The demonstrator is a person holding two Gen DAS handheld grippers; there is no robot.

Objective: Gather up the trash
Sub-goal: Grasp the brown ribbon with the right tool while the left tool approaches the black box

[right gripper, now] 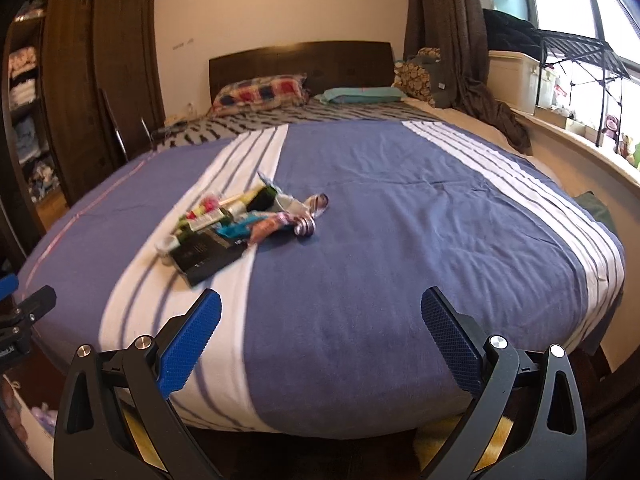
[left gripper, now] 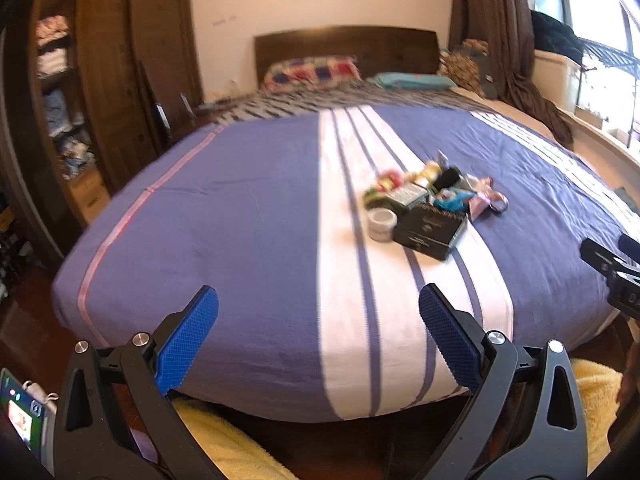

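A pile of trash lies on the bed's blue and white striped cover [left gripper: 248, 216] [right gripper: 420, 232]: a black box [left gripper: 430, 230] [right gripper: 206, 256], a white tape roll [left gripper: 382, 223], a crumpled purple wrapper [left gripper: 490, 202] [right gripper: 306, 224], and colourful packets [left gripper: 404, 188] [right gripper: 224, 212]. My left gripper [left gripper: 318, 328] is open and empty at the foot of the bed, short of the pile. My right gripper [right gripper: 320, 330] is open and empty, also at the bed's near edge, with the pile ahead to its left.
A wooden wardrobe [left gripper: 120, 72] [right gripper: 92, 80] stands left of the bed. Pillows [left gripper: 312, 72] [right gripper: 260, 92] lie by the headboard. Brown curtains [right gripper: 452, 40], a white bin [right gripper: 512, 76] and a window ledge [right gripper: 580, 148] are on the right. A yellow towel [left gripper: 596, 392] lies below.
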